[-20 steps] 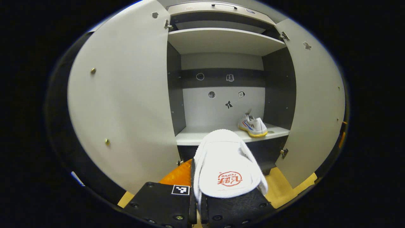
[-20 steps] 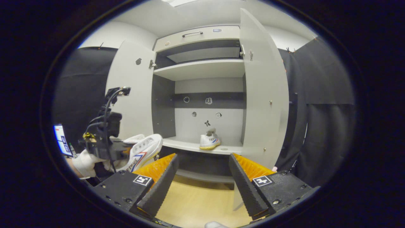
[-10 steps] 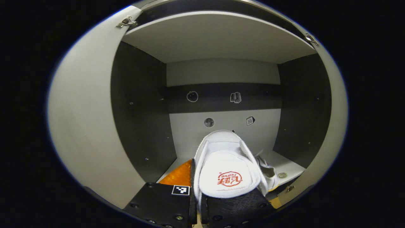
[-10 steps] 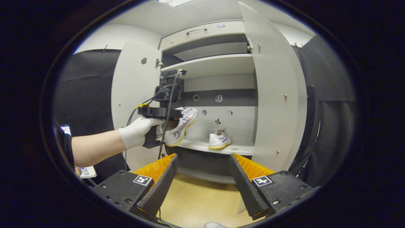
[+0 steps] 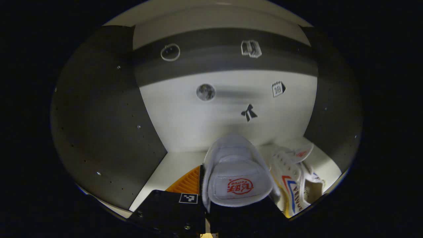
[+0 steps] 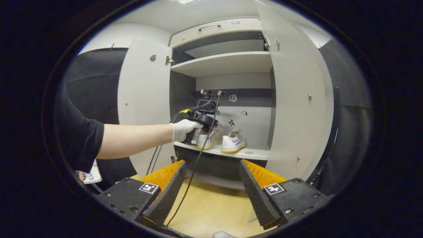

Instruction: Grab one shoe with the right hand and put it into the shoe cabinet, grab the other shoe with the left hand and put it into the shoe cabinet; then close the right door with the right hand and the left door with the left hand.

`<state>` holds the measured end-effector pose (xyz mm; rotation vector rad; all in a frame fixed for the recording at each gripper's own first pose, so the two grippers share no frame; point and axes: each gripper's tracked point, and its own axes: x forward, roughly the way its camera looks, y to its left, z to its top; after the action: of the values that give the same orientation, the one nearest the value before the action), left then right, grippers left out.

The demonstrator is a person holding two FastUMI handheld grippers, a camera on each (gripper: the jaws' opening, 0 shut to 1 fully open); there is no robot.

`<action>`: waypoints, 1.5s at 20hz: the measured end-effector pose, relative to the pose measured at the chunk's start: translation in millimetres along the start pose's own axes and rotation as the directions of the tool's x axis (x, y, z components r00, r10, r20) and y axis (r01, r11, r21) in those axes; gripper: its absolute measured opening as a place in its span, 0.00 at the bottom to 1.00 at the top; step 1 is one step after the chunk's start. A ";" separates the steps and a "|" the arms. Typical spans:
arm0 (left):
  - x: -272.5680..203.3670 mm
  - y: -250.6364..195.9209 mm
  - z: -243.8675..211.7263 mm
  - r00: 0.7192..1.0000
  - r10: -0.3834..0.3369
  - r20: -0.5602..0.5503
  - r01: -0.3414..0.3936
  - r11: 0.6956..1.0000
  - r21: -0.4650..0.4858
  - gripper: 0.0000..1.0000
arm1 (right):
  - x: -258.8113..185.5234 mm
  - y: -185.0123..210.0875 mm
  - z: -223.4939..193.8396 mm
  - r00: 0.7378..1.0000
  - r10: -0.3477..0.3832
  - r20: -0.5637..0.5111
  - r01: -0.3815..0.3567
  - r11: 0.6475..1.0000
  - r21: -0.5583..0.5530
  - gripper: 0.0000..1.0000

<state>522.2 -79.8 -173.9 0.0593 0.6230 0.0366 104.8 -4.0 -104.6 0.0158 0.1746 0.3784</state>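
Left gripper (image 5: pixel 206 211): jaws closed on a white shoe (image 5: pixel 236 172), held inside the shoe cabinet (image 6: pixel 228 62) over its shelf (image 6: pixel 251 153). Second shoe (image 6: pixel 233 143): resting on that shelf, just beside. Right gripper (image 6: pixel 211 195): jaws wide apart, empty, outside before the open doors.

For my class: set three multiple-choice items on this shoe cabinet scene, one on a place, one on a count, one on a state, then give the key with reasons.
1. Where does the first shoe stand?
A. top shelf
B. lower shelf
C. floor

2. How many shoes show inside the cabinet?
A. one
B. two
C. three

3. How do the cabinet doors stand?
A. both open
B. both shut
C. one shut

Key: 1 B, it rests on the lower shelf beside the second shoe. 2 B, one stands free and one is in the left gripper. 3 A, the left door and the right door are both swung out.
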 end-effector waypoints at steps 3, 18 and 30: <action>9.3 2.2 -13.9 0.996 -0.016 -0.092 0.013 1.000 -0.028 0.15 | 2.4 2.5 0.0 1.000 0.006 -0.010 -0.006 1.000 0.009 1.00; -58.3 26.6 3.3 0.995 -0.075 0.066 0.081 0.992 -0.094 1.00 | -1.0 -2.9 26.3 0.996 -0.077 0.045 0.076 0.997 0.030 1.00; -248.9 19.6 29.6 0.906 -0.122 0.405 0.143 0.990 -0.022 0.97 | -35.2 7.4 83.7 0.965 -0.190 0.181 0.189 0.982 0.021 1.00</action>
<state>337.1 -74.6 -3.8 -0.0255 0.2097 -0.0906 84.3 -8.6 -15.9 0.0366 -0.0050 0.1836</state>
